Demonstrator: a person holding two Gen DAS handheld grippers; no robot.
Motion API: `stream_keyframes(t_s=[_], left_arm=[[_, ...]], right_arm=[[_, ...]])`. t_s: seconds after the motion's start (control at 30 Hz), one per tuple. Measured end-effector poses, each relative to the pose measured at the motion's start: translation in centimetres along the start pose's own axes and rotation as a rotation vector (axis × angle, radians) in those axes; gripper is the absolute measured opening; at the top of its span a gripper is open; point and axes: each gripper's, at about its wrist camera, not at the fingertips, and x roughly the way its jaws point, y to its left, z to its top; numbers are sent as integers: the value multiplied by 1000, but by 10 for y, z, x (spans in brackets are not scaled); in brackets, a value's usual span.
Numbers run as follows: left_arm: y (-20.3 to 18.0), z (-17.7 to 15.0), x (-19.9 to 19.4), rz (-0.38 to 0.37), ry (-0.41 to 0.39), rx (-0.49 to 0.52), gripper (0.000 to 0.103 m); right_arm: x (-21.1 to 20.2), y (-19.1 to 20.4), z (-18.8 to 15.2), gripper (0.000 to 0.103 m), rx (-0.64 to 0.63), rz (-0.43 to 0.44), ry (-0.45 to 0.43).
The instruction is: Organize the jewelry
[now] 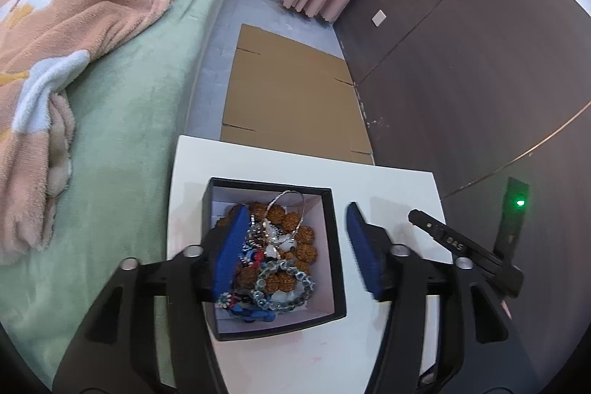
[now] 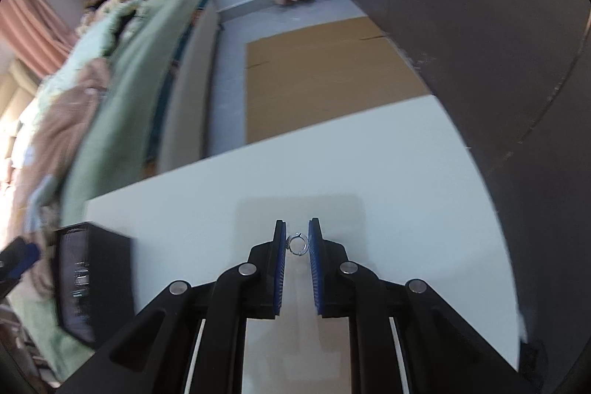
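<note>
A black box [image 1: 334,246] with a white inside stands on the white table [image 1: 388,187]. It holds brown bead bracelets [image 1: 291,220], a silver chain [image 1: 284,205], clear bead strands [image 1: 291,279] and blue pieces [image 1: 255,312]. My left gripper [image 1: 295,235] is open above the box, its left pad over the jewelry and its right pad outside the box's right wall. My right gripper [image 2: 297,239] is shut on a small silver ring [image 2: 296,243] held between its blue pads above the table [image 2: 332,165]. The box shows blurred at the left in the right wrist view [image 2: 92,283].
A bed with a green sheet [image 1: 122,98] and a peach blanket [image 1: 74,6] lies to the left. Flat cardboard [image 1: 291,91] lies on the floor beyond the table. A dark wall [image 1: 480,61] runs along the right. The right gripper's body [image 1: 461,246] shows at the table's right edge.
</note>
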Motion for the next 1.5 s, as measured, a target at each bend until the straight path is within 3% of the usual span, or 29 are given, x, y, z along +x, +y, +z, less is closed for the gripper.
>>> stream_keyframes(t_s=[0.17, 0.37, 0.67, 0.73, 0.77, 0.8, 0.83, 0.87, 0.97, 1.13, 1.37, 1.5], left_arm=[[11, -4, -12, 20, -23, -9, 80], [25, -9, -22, 40, -42, -48, 96], [51, -17, -37, 32, -58, -98, 98], [57, -19, -39, 29, -53, -106, 98], [59, -19, -41, 22, -53, -112, 98], [61, -18, -45, 14, -60, -115, 98], [63, -18, -48, 10, -68, -117, 98], [64, -18, -52, 3, -74, -120, 98], [66, -19, -58, -4, -83, -126, 98], [60, -22, -70, -8, -107, -107, 98], [34, -30, -81, 11, -120, -27, 98], [13, -38, -88, 23, -132, 28, 98]], right_arm=[[-21, 35, -4, 12, -43, 98, -30], [-44, 79, -16, 13, -104, 186, -88], [-59, 133, -37, 13, -184, 302, -110], [-60, 141, -37, 17, -182, 325, -116], [-59, 143, -37, 31, -171, 344, -111], [-58, 144, -37, 66, -163, 364, -106], [-63, 144, -39, 76, -159, 353, -143], [-68, 144, -40, 79, -161, 328, -174], [-70, 138, -40, 75, -136, 336, -165], [-84, 119, -45, 76, -123, 295, -172], [-110, 96, -56, 95, -126, 254, -160], [-129, 79, -61, 95, -115, 250, -158]])
